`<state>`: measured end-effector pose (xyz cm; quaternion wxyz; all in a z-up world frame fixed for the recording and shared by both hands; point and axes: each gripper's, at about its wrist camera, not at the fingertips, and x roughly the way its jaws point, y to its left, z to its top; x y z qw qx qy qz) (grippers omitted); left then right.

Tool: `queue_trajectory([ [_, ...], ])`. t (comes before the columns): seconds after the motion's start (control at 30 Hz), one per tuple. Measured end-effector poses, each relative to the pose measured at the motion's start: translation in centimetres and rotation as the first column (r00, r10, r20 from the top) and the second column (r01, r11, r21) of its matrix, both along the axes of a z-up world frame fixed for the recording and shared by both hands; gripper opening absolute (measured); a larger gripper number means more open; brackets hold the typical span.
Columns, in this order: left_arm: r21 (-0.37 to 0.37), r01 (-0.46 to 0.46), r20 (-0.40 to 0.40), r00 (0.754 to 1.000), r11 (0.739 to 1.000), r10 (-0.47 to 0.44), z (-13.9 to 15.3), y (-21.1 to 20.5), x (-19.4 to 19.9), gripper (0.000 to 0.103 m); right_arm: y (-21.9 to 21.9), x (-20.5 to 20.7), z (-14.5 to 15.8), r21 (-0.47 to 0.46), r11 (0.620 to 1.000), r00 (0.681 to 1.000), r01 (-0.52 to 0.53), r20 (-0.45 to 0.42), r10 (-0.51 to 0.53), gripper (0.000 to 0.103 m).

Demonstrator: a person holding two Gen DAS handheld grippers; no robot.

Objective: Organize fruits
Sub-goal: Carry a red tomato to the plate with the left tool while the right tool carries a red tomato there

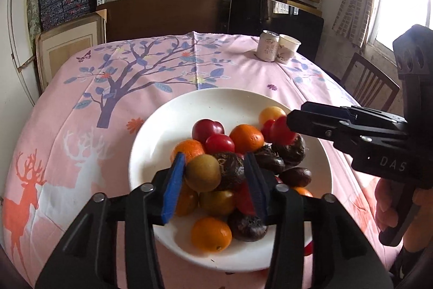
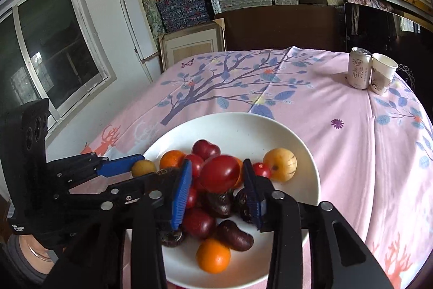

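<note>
Over a round white ceramic plate point(image 1: 151, 142) heaped with mixed fruit, on a table draped in a pink cloth printed with a blue tree and deer point(image 1: 81, 99), two black hand-held grippers with blue finger pads work at once. From the left wrist camera, the left gripper point(image 1: 215, 180) has its fingers spread about two fruits wide, bracketing an olive-green round kiwi-like fruit point(image 1: 203, 173) and a wrinkled dark purple passion fruit point(image 1: 231, 170); the green fruit lies against the left pad, but whether either is gripped cannot be told. Round orange tangerines point(image 1: 211, 234) sit at 6 o'clock and toward 11 o'clock of that gripper, and more dark passion fruits lie at its 2 o'clock. From the right wrist camera, the right gripper point(image 2: 216, 176) has its fingers set wide around a glossy red tomato-like fruit point(image 2: 219, 174), which sits between the pads, raised above the pile; a narrow gap shows on its right side, so a firm hold cannot be confirmed. A smooth yellow round fruit point(image 2: 280, 164) rests at 3 o'clock of that gripper, near the plate's rim. At the table's far edge, toward 1 o'clock, a pale drink can point(image 2: 359, 68) stands touching a white paper cup point(image 2: 383, 73), well apart from the plate.
</note>
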<state>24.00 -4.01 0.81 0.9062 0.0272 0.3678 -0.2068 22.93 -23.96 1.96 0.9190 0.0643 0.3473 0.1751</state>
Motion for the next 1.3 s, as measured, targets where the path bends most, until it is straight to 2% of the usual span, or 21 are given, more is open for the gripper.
queue_trajectory([
  [0.07,-0.009,0.005,0.008,1.000,1.000,-0.005,0.1,0.4,-0.7,0.053,-0.5,-0.8,-0.4,0.030,1.000,1.000,-0.008,-0.012,0.008,0.045],
  [0.17,0.049,0.033,0.041,0.999,0.998,-0.035,-0.2,0.5,-3.3,0.056,-1.2,-3.6,-1.1,0.024,1.000,1.000,-0.006,-0.008,0.006,0.045],
  [0.23,0.087,0.077,0.039,0.996,0.993,-0.081,-0.8,0.1,-5.5,0.059,-2.3,-5.6,-1.8,0.061,0.998,1.000,-0.003,-0.016,0.004,0.045],
  [0.43,0.211,0.196,-0.037,0.981,0.958,-0.193,-4.7,-2.6,-10.5,0.060,-5.0,-11.0,-5.1,0.147,0.989,0.999,0.024,-0.040,-0.018,0.046],
  [0.53,0.280,0.174,-0.002,0.983,0.944,-0.181,-5.5,-4.0,-11.4,0.067,-5.5,-11.8,-5.7,0.176,0.984,0.999,0.030,-0.047,-0.022,0.046],
  [0.6,0.278,0.159,0.000,0.986,0.947,-0.165,-5.4,-4.3,-11.4,0.067,-5.9,-12.1,-5.6,0.188,0.981,0.999,0.039,-0.031,-0.034,0.047],
  [0.67,0.267,0.155,-0.013,0.988,0.951,-0.157,-5.3,-4.2,-11.6,0.057,-6.2,-12.0,-5.9,0.201,0.978,0.998,0.049,-0.042,-0.041,0.048],
  [0.7,0.263,0.158,-0.027,0.987,0.952,-0.157,-5.4,-4.2,-11.7,0.049,-6.4,-12.1,-5.9,0.214,0.976,0.998,0.049,-0.037,-0.043,0.048],
  [0.73,0.262,0.156,-0.036,0.988,0.952,-0.152,-5.5,-4.1,-11.8,0.046,-6.6,-12.2,-5.8,0.226,0.973,0.999,0.046,-0.033,-0.039,0.048],
  [0.9,0.267,0.131,-0.057,0.991,0.955,-0.120,-6.6,-4.3,-11.3,0.046,-6.3,-12.2,-5.8,0.223,0.974,0.999,0.033,-0.028,-0.027,0.048],
  [0.93,0.260,0.129,-0.065,0.991,0.957,-0.116,-6.8,-4.5,-10.9,0.044,-6.1,-12.2,-5.7,0.216,0.976,0.999,0.031,-0.026,-0.026,0.048],
  [1.03,0.196,0.132,-0.104,0.988,0.972,-0.113,-7.0,-4.5,-9.8,0.030,-6.0,-12.3,-5.7,0.205,0.978,0.999,0.028,-0.024,-0.024,0.048],
  [1.1,0.196,0.129,-0.098,0.989,0.972,-0.112,-7.0,-4.6,-9.9,0.029,-5.8,-12.2,-5.8,0.194,0.981,0.999,0.023,-0.034,-0.016,0.048],
  [1.2,0.187,0.126,-0.070,0.991,0.974,-0.114,-6.3,-4.0,-10.9,0.029,-4.2,-12.1,-6.1,0.125,0.991,0.997,-0.039,-0.064,0.048,0.048],
  [1.3,0.169,0.120,-0.046,0.992,0.978,-0.114,-5.1,-2.6,-12.2,0.029,-1.0,-11.9,-6.6,-0.010,0.993,0.988,-0.121,-0.102,0.119,0.048],
])
